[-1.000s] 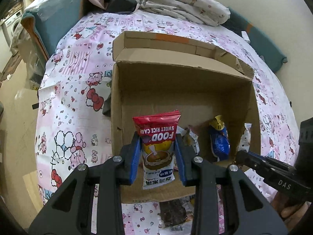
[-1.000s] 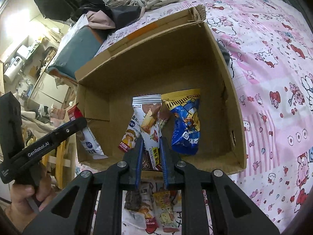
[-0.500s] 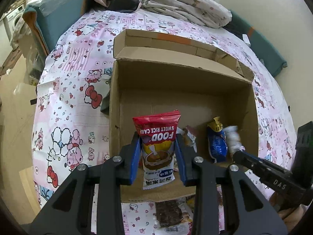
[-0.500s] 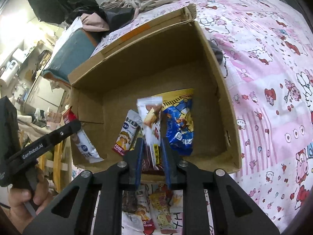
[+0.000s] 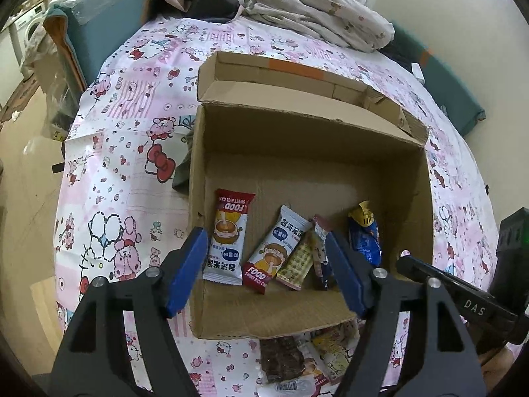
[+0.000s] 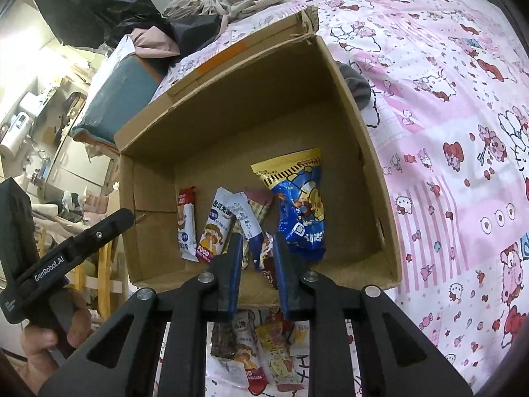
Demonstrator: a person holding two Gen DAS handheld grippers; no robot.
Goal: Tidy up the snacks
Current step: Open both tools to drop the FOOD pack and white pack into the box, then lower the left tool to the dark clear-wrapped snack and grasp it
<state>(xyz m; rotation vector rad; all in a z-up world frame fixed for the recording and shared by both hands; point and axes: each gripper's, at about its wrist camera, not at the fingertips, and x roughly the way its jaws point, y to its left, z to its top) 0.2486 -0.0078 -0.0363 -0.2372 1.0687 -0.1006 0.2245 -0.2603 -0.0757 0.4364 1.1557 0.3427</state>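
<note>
An open cardboard box (image 5: 297, 317) sits on a pink cartoon bedsheet. My left gripper (image 5: 264, 233) hovers over its near left corner; its jaws are opening, with nothing between them. Below them a red and white rice cake packet (image 5: 228, 235) lies on the box floor beside a second one (image 5: 274, 251). My right gripper (image 6: 256, 236) is shut on the low end of a white and brown snack packet (image 6: 246, 221), which leans left inside the box (image 6: 373, 172). A blue and yellow packet (image 6: 301, 205) lies to its right.
Several loose snack packets (image 6: 251, 347) lie on the sheet in front of the box. Crumpled bedding (image 5: 314, 20) and a teal cushion (image 5: 105, 23) sit beyond it. A grey cloth (image 6: 357, 86) lies by the box's right wall. A hand (image 6: 49, 340) holds the left gripper.
The left jaws have spread and the red rice cake packet has dropped onto the box floor at the left. The right gripper's packet has tipped over to the left.
</note>
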